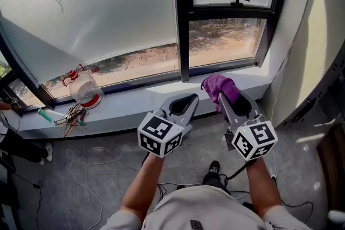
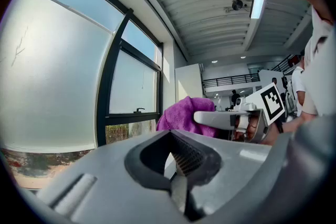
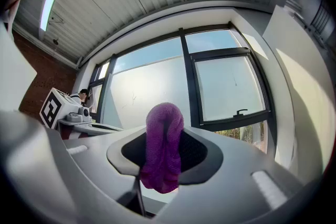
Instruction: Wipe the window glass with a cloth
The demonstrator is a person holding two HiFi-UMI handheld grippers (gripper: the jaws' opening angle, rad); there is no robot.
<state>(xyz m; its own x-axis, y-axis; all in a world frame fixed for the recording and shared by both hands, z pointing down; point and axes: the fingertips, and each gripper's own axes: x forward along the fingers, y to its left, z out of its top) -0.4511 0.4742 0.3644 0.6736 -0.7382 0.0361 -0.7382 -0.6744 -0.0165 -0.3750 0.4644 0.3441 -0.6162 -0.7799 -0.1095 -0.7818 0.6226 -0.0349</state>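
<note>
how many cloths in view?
1. The purple cloth is clamped in the right gripper, over the sill below the right-hand pane. Clutter at the sill's left end could hide another.

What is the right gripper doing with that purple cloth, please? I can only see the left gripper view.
Observer: The right gripper has its jaws shut on the purple cloth, and a fold of it stands up between them.
Operator: Thank you. Is anything standing on the sill?
Observer: Yes. The head view shows a clear jar with red fittings standing on the sill, at that view's left.
Operator: Is there anything beside it?
Observer: A few small hand tools lie by the jar, near the sill's front edge.
</note>
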